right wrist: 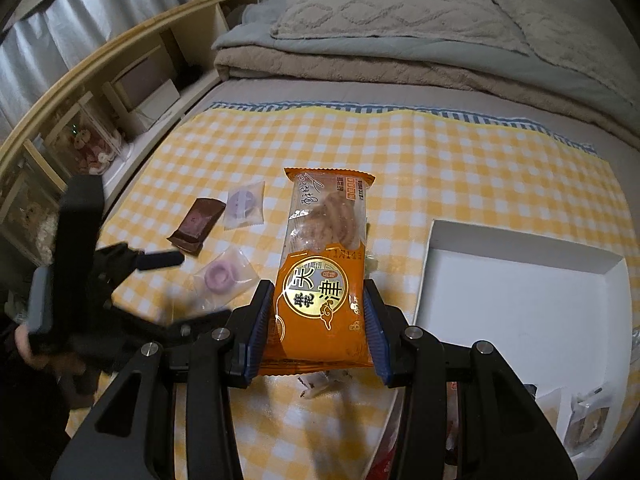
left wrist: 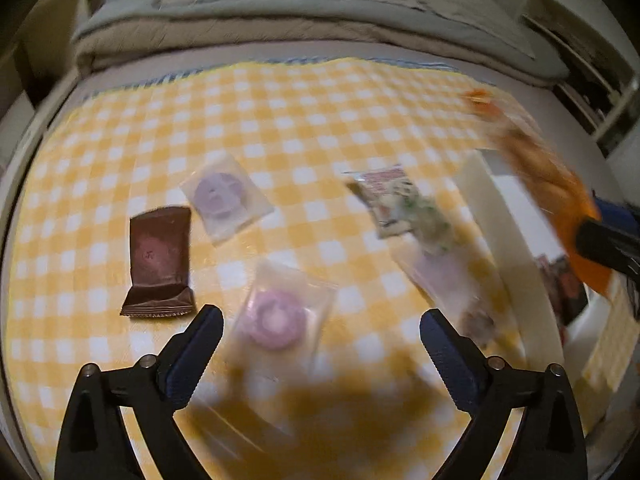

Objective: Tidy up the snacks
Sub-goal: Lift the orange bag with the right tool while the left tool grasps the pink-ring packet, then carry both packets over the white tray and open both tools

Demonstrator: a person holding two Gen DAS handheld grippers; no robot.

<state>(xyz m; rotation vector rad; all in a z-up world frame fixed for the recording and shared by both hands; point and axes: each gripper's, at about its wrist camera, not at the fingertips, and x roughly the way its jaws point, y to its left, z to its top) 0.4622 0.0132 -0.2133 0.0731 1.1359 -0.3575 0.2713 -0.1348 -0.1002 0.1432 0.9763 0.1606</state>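
My right gripper (right wrist: 317, 288) is shut on the lower end of an orange snack packet (right wrist: 324, 264), held above the yellow checked cloth (right wrist: 440, 168). The same packet (left wrist: 560, 184) shows blurred at the right of the left wrist view. My left gripper (left wrist: 320, 320) stands open over a pink ring snack (left wrist: 276, 320) in clear wrap, and its pads do not touch it. A brown wrapper (left wrist: 158, 264), a purple round snack (left wrist: 226, 196) and a green-and-white packet (left wrist: 396, 204) lie on the cloth. A white box (right wrist: 516, 240) sits open to the right.
Folded blankets (right wrist: 360, 64) and pillows (right wrist: 400, 4) lie beyond the cloth's far edge. A wooden shelf headboard (right wrist: 100, 80) runs along the left. More packets (right wrist: 588, 424) lie at the lower right. A hand (right wrist: 24, 344) holds the left gripper's handle.
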